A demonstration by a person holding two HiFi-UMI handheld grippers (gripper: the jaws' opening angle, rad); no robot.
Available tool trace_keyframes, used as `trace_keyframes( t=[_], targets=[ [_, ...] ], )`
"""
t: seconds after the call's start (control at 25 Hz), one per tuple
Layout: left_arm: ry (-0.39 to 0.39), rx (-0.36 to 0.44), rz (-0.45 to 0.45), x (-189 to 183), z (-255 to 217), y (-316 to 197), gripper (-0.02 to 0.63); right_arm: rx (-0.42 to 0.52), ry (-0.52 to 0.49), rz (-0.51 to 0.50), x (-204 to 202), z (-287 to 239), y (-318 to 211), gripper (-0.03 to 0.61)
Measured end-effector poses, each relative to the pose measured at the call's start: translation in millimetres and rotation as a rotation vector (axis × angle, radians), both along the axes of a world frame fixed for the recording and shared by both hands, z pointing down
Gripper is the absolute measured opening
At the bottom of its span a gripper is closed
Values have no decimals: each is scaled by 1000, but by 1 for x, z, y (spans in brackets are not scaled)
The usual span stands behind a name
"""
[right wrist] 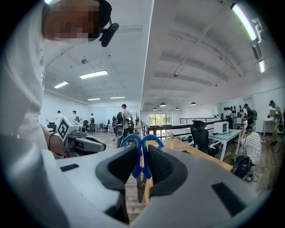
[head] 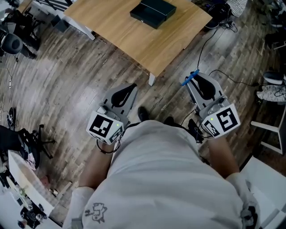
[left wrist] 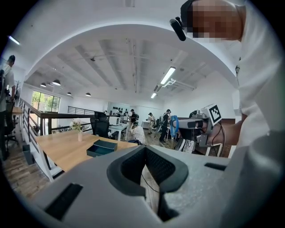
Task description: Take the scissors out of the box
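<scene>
My right gripper (head: pixel 195 77) is shut on the blue-handled scissors (head: pixel 189 79), held over the wooden floor short of the table. In the right gripper view the scissors (right wrist: pixel 141 147) stand between the pads, handle loops beyond the tips and blades towards the camera. My left gripper (head: pixel 131 88) is level beside it, shut with nothing in it; its fingertips (left wrist: pixel 145 149) meet. The dark open box (head: pixel 153 12) lies on the wooden table (head: pixel 134 36) ahead, and the left gripper view also shows this box (left wrist: pixel 101 147).
An office chair (head: pixel 13 42) stands at the far left. Cables (head: pixel 210 40) trail across the floor by the table's right corner. Shoes (head: pixel 272 91) and a white frame (head: pixel 268 129) sit at the right. Clutter (head: pixel 27 197) lies at the lower left.
</scene>
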State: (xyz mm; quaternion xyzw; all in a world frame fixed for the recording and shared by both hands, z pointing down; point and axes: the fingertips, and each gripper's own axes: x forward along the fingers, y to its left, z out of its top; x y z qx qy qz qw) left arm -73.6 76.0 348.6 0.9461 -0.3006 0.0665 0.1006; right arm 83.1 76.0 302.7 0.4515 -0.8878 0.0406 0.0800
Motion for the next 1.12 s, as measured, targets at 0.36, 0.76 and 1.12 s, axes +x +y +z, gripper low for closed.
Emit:
trace_keyframes(
  t=[0.36, 0.76, 1.12],
  targets=[
    [-18, -5, -27, 51, 3, 34, 5, -14, -29, -39, 51, 6, 35, 89],
    [-28, 2, -80, 98, 0, 87, 5, -16, -34, -107, 99, 10, 89, 89],
    [-44, -1, -103, 117, -1, 125, 5, -9, -55, -139, 116, 14, 127, 89]
  ],
)
